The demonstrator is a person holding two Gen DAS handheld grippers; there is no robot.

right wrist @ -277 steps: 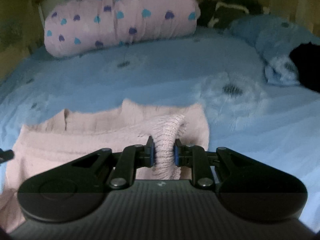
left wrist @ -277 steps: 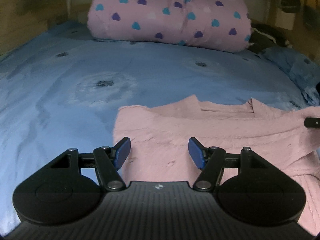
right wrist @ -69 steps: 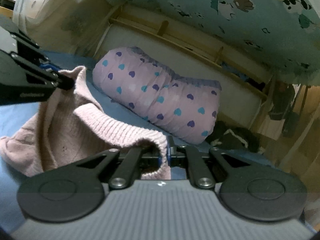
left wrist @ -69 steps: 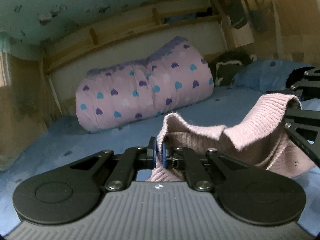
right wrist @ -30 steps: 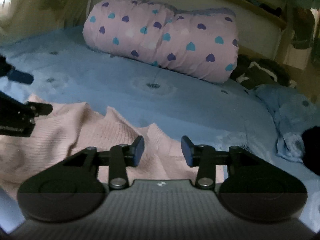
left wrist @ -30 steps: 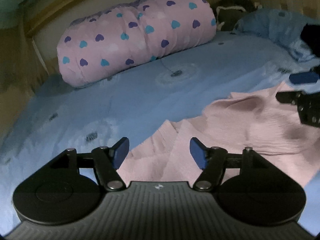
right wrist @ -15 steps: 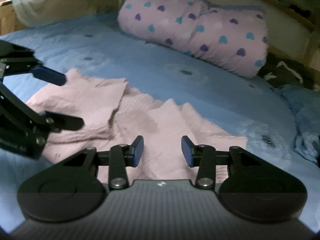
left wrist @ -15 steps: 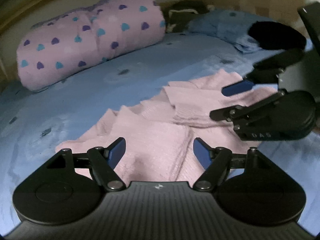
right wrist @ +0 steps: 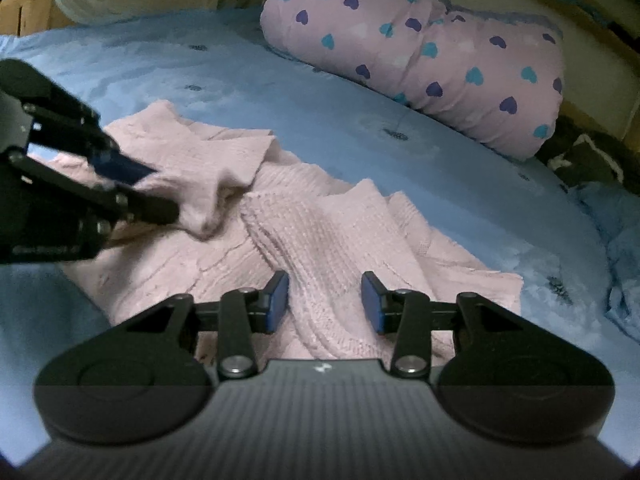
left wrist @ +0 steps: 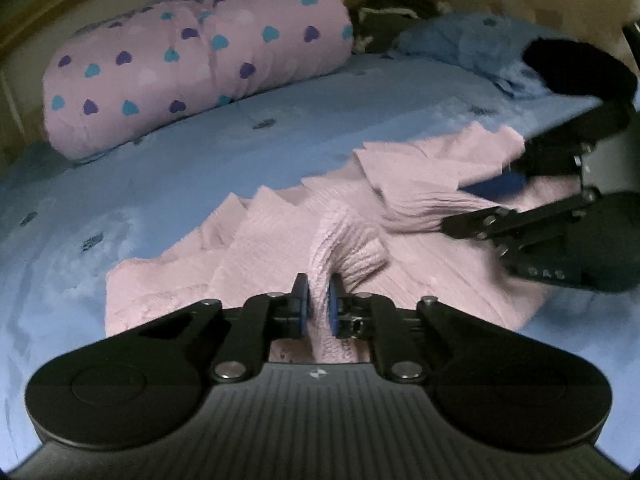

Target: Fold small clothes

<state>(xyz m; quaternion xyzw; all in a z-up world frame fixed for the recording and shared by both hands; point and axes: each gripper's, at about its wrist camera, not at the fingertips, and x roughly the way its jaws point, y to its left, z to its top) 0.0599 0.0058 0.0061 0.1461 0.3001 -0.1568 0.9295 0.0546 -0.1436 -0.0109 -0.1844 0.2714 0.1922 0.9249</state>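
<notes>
Pink knit sweater (left wrist: 420, 264) crumpled on the blue bedsheet (left wrist: 168, 168)

Nearest, the left gripper (left wrist: 318, 307) pinches a ribbed fold (pads pressed into the knit); the right gripper (right wrist: 325, 305), jaws just closing, straddles a ridge of the sweater with both pads clear. Beyond lies a heart-print quilt roll (right wrist: 432, 52).

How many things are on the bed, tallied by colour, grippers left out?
Pink: 2, the knit sweater and the heart-print rolled quilt.
Blue: 1, the crumpled bedding.
Black: 2, a dark bundle and a black item.
Total: 5.
</notes>
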